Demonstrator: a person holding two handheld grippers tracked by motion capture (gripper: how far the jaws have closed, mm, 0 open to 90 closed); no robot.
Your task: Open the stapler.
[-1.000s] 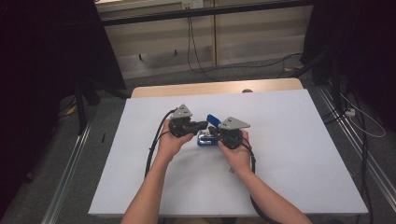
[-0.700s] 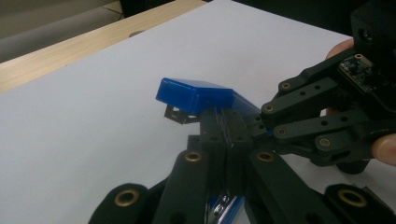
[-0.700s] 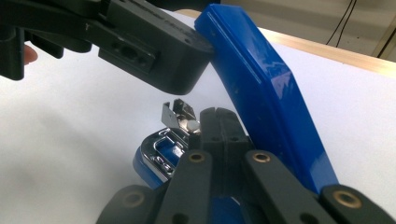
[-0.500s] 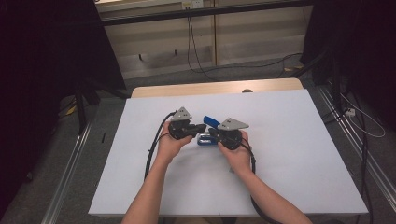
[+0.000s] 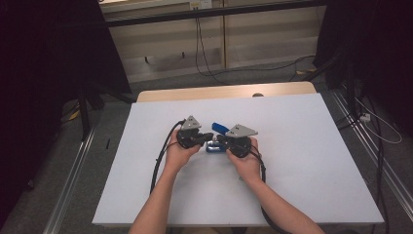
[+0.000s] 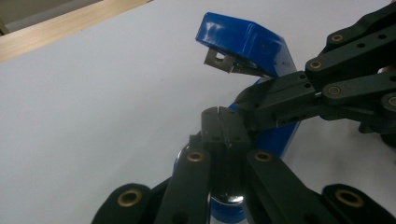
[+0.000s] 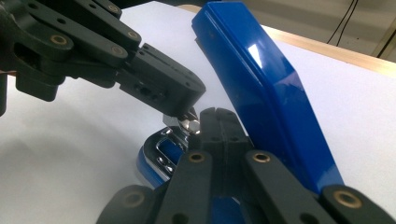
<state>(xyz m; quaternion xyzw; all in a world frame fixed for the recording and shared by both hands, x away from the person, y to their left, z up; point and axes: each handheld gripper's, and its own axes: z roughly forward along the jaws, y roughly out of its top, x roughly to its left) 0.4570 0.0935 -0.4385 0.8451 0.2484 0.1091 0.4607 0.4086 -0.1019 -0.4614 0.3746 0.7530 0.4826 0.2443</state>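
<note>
Two hands meeting mid-table, left claw (image 5: 210, 138), right claw (image 5: 219, 140) closed at blue stapler (image 5: 217, 129)

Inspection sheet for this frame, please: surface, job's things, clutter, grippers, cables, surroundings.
Surface: white table, wooden strip along its far edge.
Job's things: blue stapler, top arm swung up, metal base exposed.
Clutter: nothing seen.
Grippers: left gripper and right gripper both shut, tips meeting at the stapler's base; exact contact unclear.
Cables: black cable trails from the left gripper along the forearm.
Surroundings: dark curtains, floor cables, metal rails.
</note>
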